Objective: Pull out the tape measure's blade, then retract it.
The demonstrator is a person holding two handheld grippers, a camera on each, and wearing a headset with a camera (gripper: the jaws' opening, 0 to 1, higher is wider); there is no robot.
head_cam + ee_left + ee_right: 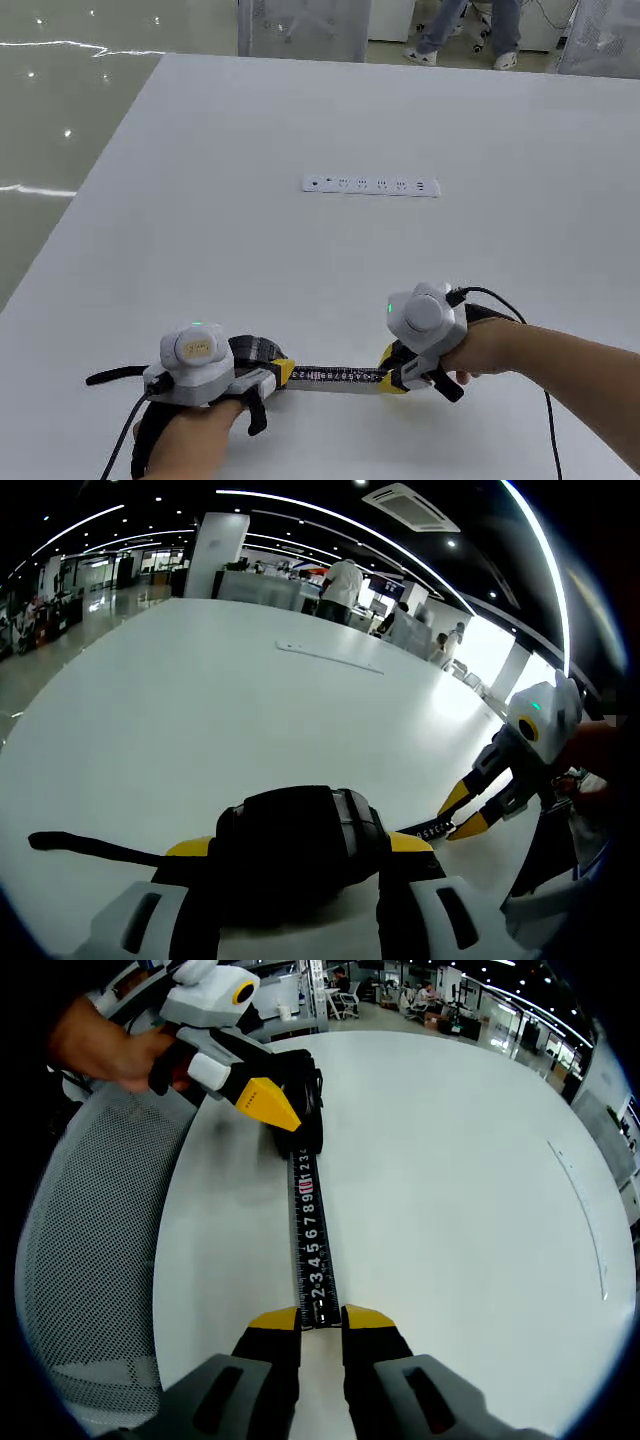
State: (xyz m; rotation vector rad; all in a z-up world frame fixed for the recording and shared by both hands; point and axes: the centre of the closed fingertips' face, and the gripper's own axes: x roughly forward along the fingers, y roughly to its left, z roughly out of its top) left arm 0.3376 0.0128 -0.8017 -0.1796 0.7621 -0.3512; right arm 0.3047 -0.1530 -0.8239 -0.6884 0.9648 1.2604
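Note:
A black tape measure [255, 351] lies at the near edge of the white table [330, 110], its case clamped between the yellow-tipped jaws of my left gripper [268, 366]. In the left gripper view the case [300, 842] sits right in front of the camera. A short length of blade [335, 375] runs rightward along the table to my right gripper [390, 372], which is shut on the blade's end. In the right gripper view the numbered blade [311, 1245] stretches from the right gripper [320, 1318] back to the case [300, 1095] and the left gripper [262, 1100].
A white power strip [370, 186] lies across the middle of the table. The tape's black wrist strap [110, 377] trails left of the case. A grey mesh chair [90, 1260] stands just off the near table edge. People stand beyond the far end.

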